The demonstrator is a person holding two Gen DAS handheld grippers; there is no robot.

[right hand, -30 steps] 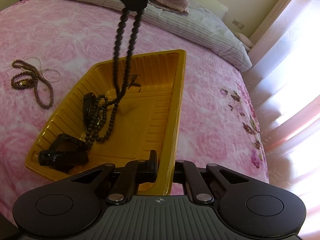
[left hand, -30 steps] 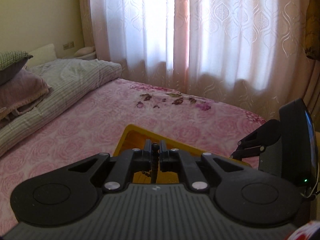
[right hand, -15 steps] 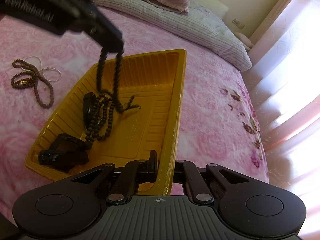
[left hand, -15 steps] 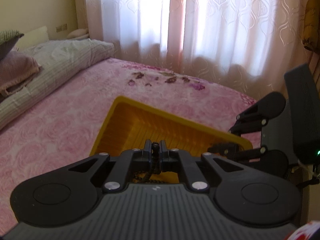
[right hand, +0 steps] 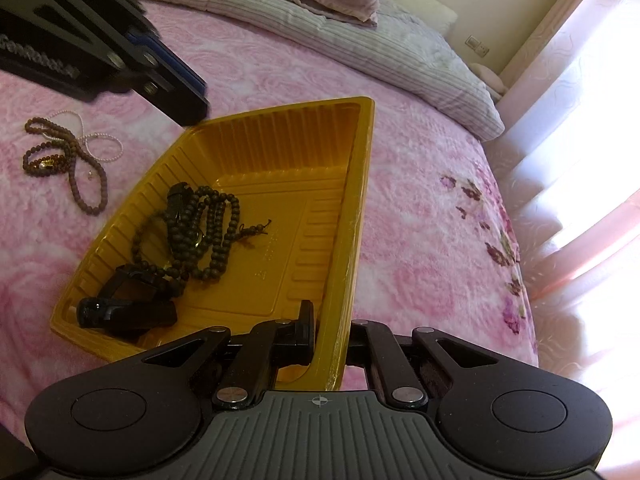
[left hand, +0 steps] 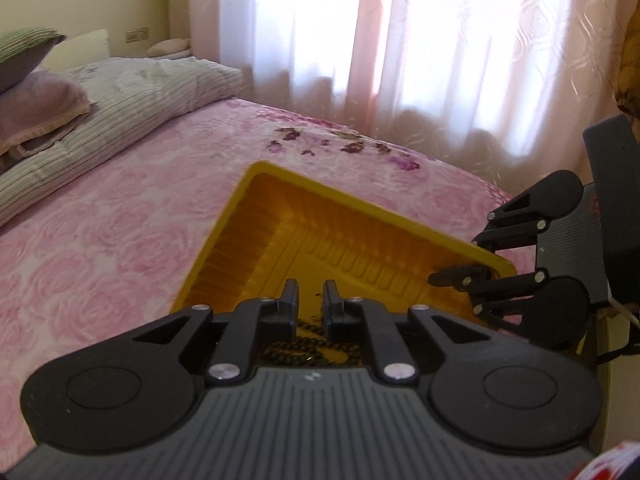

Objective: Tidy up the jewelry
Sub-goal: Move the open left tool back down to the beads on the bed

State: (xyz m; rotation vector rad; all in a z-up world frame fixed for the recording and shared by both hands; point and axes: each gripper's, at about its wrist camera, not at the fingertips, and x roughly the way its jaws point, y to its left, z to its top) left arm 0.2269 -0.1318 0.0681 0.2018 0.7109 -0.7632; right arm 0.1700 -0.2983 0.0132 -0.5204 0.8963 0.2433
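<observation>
Below the left gripper [left hand: 307,294], whose fingers stand apart holding nothing, the dark bead necklace [right hand: 200,232] lies inside the yellow tray [right hand: 280,148]. Right gripper [right hand: 329,328] clamps the tray's near rim.

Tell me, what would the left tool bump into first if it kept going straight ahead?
Probably the far wall of the yellow tray. The left tool is open above the dark beads and points across the tray, though depth is hard to judge.
</observation>
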